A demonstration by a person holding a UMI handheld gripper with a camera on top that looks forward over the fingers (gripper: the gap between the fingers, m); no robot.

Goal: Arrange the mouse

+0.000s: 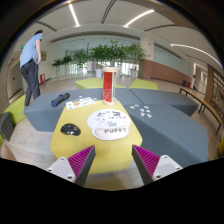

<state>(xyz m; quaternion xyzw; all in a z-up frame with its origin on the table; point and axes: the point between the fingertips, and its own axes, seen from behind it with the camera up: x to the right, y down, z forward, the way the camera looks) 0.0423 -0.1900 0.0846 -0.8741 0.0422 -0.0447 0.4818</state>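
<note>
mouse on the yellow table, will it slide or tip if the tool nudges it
The mouse looks low and rounded, so it probably slides rather than tips. It seems small, so likely light. The yellow table looks smooth, so a nudge may send it skidding. The tool is open, short of it.

The worktop [78,143] has a smooth, matt yellow top, plain like laminate. The mouse [70,129] near its left edge looks like dark plastic with a slight sheen. The white mat [108,123] at the middle is flat, matt and printed. The red can [108,85] at the far edge looks smooth and glossy. The tool [114,165] stands with fingers apart, its pink pads [146,160] ridged and rubbery.
</note>
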